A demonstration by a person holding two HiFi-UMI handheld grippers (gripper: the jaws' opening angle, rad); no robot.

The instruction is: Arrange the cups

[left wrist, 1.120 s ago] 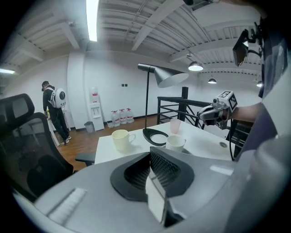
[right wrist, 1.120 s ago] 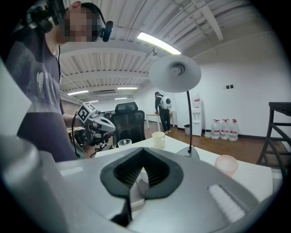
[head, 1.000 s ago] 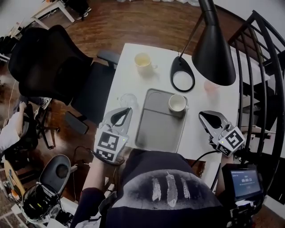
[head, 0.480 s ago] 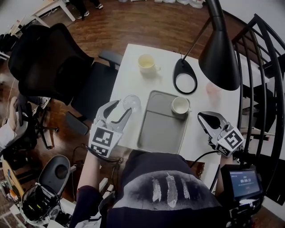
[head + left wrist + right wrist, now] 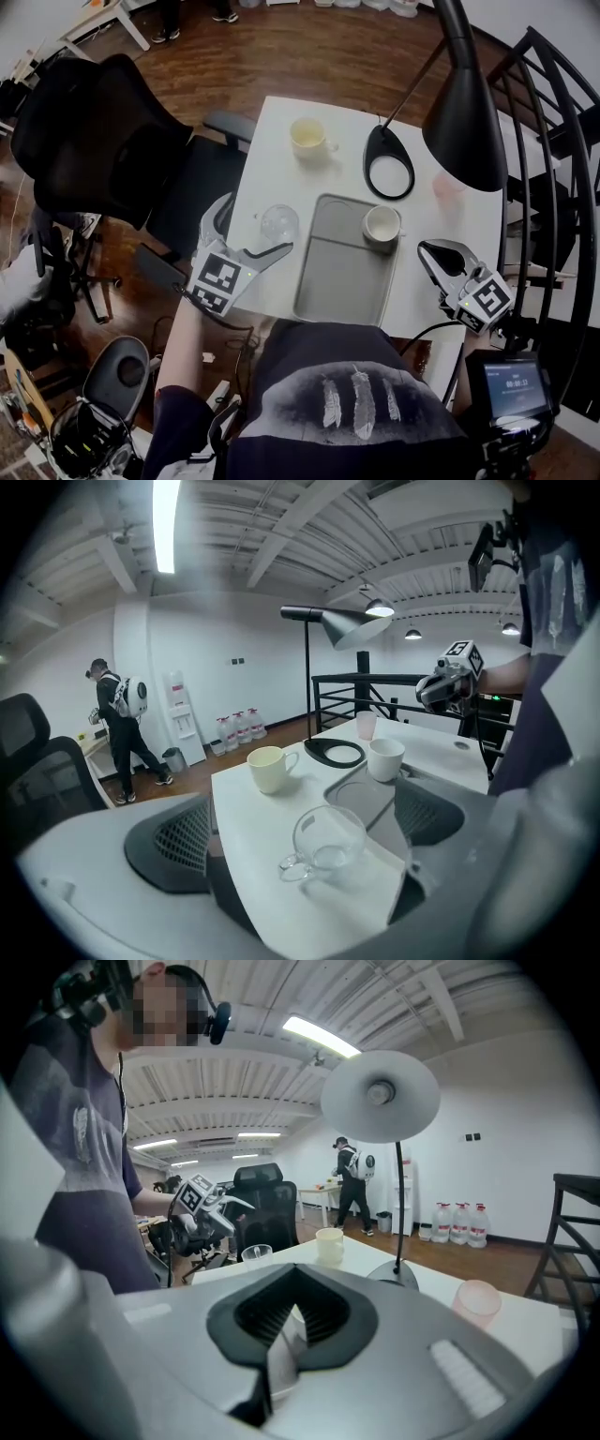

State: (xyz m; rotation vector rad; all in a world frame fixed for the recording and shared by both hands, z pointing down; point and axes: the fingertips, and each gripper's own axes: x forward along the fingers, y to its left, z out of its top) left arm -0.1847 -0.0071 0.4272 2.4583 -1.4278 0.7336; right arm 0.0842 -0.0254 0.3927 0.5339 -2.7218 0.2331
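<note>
left gripper (image 5: 257, 223): jaws opening wide, glass cup (image 5: 328, 841) framed between them, not pressed | right gripper (image 5: 439, 255): jaws held together, empty | glass cup: stood on desk (image 5: 272, 159) just beside tray (image 5: 333, 272) | risk: cup could be tipped or pushed aside if clipped by one jaw before the other is seated.

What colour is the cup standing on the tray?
White. The cup on the grey tray shows best in the left gripper view.
</note>
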